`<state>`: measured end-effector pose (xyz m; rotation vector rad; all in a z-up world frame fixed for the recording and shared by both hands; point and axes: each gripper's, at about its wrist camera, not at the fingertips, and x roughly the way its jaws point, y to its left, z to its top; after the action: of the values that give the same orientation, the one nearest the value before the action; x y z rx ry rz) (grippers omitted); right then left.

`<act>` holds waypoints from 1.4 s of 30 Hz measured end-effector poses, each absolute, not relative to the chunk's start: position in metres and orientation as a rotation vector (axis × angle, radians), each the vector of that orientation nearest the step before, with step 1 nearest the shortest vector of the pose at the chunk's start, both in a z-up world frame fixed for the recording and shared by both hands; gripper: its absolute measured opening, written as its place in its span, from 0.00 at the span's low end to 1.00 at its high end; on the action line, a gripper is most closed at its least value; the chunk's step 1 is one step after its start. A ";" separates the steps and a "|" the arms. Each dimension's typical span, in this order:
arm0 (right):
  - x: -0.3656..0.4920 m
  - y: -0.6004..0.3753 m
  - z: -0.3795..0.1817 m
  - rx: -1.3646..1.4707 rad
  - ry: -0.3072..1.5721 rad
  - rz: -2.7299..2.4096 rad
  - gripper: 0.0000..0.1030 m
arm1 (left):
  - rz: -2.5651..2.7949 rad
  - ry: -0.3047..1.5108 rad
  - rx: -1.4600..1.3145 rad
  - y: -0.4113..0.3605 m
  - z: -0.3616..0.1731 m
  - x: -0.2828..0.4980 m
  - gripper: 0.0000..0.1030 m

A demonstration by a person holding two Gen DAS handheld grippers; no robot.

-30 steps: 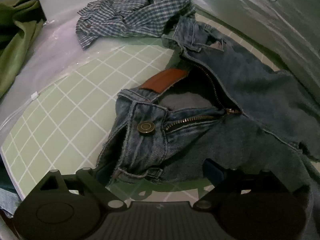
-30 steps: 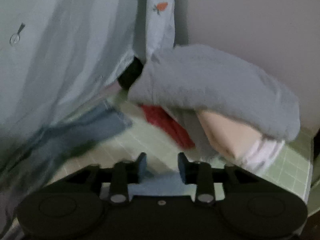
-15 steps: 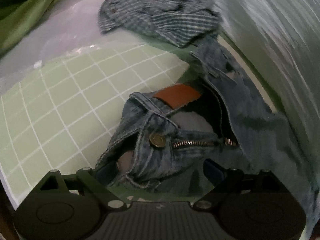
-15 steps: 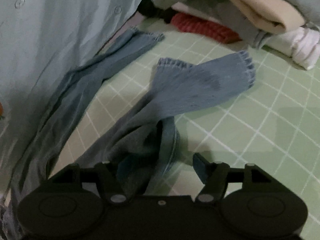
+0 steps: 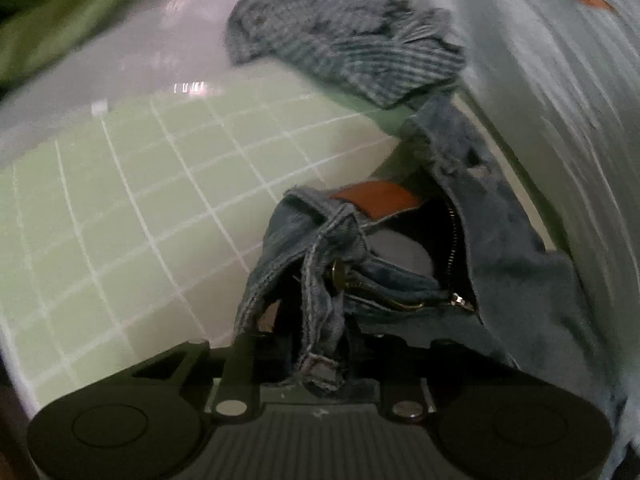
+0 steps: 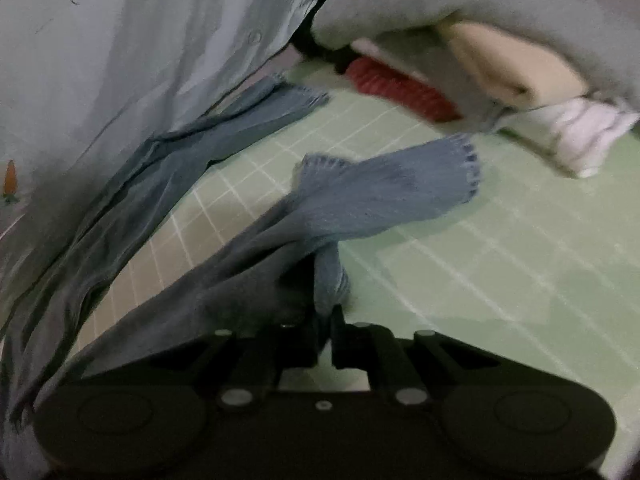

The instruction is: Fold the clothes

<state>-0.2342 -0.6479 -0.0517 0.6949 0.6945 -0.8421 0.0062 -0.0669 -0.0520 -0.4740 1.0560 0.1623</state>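
on the mat (image 5: 120,208), both tools pinch jeans (image 5: 520,264).

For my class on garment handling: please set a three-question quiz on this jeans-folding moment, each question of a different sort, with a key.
1. True or false: the left gripper is shut on the waistband of the jeans.
2. Multiple choice: what does the right gripper pinch? A) a leg of the jeans B) the red garment C) the white cloth
3. Fill in: the checked shirt lies crumpled at the far edge of the green ____ mat.

Key: 1 true; 2 A; 3 grid.
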 end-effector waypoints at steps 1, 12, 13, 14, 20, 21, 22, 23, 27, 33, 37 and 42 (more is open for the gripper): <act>-0.244 -0.644 -0.046 0.682 0.696 -0.843 0.05 | 0.165 1.037 -0.436 -0.066 -0.043 0.004 0.23; -0.243 -0.669 0.026 0.654 0.524 -0.860 0.04 | 0.102 0.837 -0.183 -0.101 0.023 0.067 0.22; -0.225 -0.681 0.029 0.651 0.507 -0.846 0.04 | 0.084 0.818 -0.205 -0.114 0.023 0.086 0.23; -0.206 -0.694 0.032 0.653 0.491 -0.832 0.05 | 0.065 0.799 -0.231 -0.127 0.022 0.103 0.25; -0.098 -0.754 0.030 0.749 0.466 -0.742 0.46 | 0.024 0.839 -0.316 -0.156 0.024 0.140 0.77; -0.094 -0.748 0.029 0.731 0.463 -0.729 0.48 | 0.035 0.820 -0.312 -0.155 0.023 0.130 0.81; -0.090 -0.743 0.028 0.714 0.459 -0.716 0.52 | 0.053 0.819 -0.297 -0.152 0.020 0.120 0.81; -0.088 -0.737 0.024 0.700 0.476 -0.714 0.56 | 0.078 0.839 -0.283 -0.148 0.015 0.111 0.81; -0.098 -0.718 -0.017 0.705 0.615 -0.744 0.58 | 0.188 0.939 -0.283 -0.125 -0.012 0.076 0.85; -0.122 -0.701 -0.062 0.829 0.731 -0.786 0.58 | 0.184 1.028 -0.580 -0.092 -0.049 0.057 0.86; -0.122 -0.694 -0.068 0.824 0.764 -0.769 0.58 | 0.170 1.011 -0.611 -0.098 -0.054 0.065 0.74; -0.124 -0.685 -0.063 0.804 0.762 -0.752 0.58 | 0.104 0.954 -0.676 -0.094 -0.045 0.056 0.19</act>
<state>-0.1240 -0.6850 -0.0628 0.8041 0.7618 -0.7517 0.0555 -0.0942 -0.0451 -0.6757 0.9538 0.1036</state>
